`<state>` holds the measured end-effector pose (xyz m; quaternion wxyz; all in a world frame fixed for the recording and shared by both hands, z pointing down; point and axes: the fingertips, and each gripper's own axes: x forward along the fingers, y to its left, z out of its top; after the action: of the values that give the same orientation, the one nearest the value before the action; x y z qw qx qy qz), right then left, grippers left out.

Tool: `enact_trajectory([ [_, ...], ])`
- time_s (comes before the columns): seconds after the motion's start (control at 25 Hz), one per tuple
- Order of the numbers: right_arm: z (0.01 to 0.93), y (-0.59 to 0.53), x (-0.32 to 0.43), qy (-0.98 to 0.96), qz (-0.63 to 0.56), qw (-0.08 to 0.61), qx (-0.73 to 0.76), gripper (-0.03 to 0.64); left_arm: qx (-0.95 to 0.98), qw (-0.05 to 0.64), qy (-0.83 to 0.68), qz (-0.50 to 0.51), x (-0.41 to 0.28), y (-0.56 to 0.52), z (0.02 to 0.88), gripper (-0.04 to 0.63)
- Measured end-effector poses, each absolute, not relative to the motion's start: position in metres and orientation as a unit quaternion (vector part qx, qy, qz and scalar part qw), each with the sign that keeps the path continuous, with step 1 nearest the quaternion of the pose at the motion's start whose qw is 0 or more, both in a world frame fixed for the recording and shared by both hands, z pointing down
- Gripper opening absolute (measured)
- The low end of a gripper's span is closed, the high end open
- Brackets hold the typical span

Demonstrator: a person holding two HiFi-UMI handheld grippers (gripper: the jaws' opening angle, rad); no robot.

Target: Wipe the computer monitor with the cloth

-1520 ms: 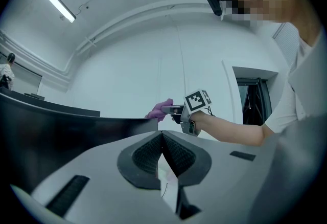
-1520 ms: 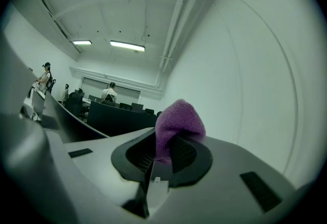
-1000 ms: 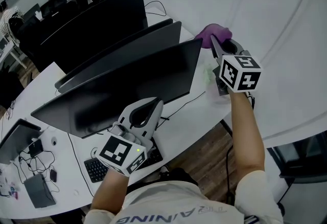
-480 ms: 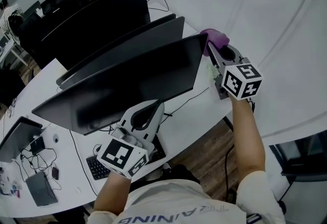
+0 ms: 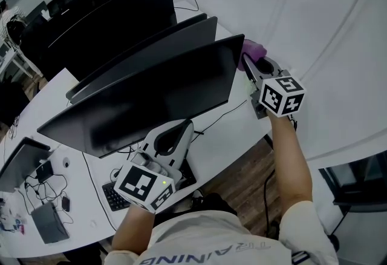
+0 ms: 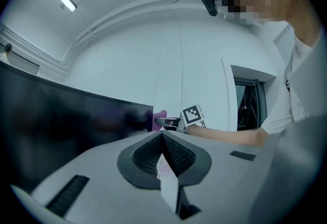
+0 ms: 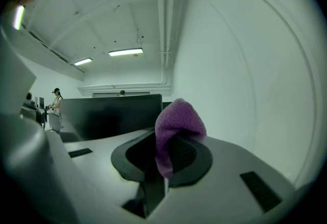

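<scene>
Beside the monitor [image 5: 151, 97], right claw [image 5: 245, 62] pinches purple cloth [image 5: 255, 49], seemingly touching its edge; left claw [image 6: 162, 137] pressed together.

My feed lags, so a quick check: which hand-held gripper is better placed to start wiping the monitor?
The right. The right hand-held gripper is shut on the purple cloth, at the right edge of the monitor. The left hand-held gripper is shut with no cloth, low in front of it.

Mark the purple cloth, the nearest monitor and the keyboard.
purple cloth [image 7: 179, 118], right gripper view, bunched top above the jaws.
nearest monitor [image 5: 151, 97], head view, middle of its dark panel.
keyboard [image 5: 112, 199], head view, its exposed keys.
</scene>
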<state>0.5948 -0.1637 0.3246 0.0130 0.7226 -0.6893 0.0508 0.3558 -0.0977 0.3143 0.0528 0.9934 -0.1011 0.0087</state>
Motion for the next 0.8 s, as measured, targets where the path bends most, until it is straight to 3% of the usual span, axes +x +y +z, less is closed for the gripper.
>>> enact_trajectory([
  [0.8,0.418,-0.161,0.594,-0.681,0.128,0.022,0.721,0.055,0.993,0.069,-0.095,0.029,0.363,-0.097,0.338,0.002],
])
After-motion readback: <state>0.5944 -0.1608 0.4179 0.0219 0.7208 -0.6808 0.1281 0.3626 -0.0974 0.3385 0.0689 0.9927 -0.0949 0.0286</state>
